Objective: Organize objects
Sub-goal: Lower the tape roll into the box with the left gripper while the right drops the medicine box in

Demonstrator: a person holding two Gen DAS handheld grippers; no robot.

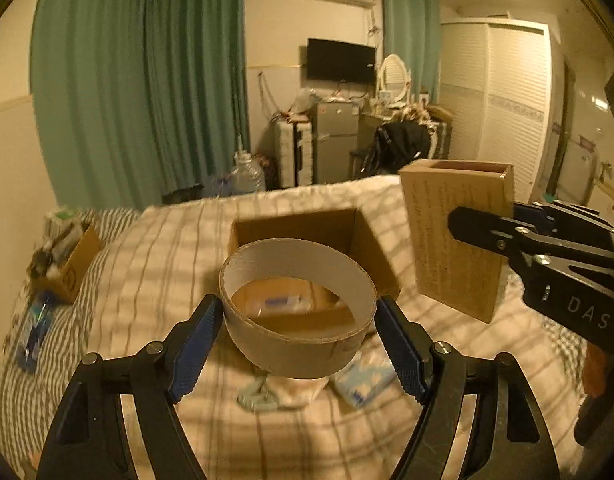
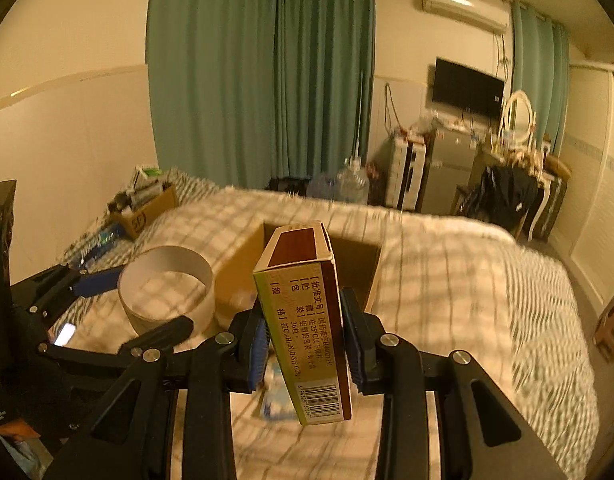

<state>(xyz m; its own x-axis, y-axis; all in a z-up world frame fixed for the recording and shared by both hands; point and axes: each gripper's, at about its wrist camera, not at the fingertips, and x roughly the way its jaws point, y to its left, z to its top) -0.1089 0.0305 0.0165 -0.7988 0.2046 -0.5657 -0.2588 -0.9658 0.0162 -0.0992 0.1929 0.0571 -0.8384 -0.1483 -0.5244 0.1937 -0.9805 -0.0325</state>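
Note:
My left gripper (image 1: 297, 342) is shut on a cardboard tape ring (image 1: 297, 320) and holds it above the bed, just in front of an open cardboard box (image 1: 371, 248). The ring also shows in the right wrist view (image 2: 165, 292). My right gripper (image 2: 305, 346) is shut on an upright medicine box (image 2: 307, 340) with a barcode, held in front of the open cardboard box (image 2: 371, 276). In the left wrist view the medicine box (image 1: 455, 236) hangs to the right of the open box, gripped by the right gripper (image 1: 491, 224).
A checked blanket (image 1: 155, 264) covers the bed. A blue-white packet (image 1: 363, 384) and a grey-green item (image 1: 259, 396) lie under the ring. A second carton of items (image 1: 67, 260) sits at far left near the wall. A water jug (image 1: 247, 174) stands beyond the bed.

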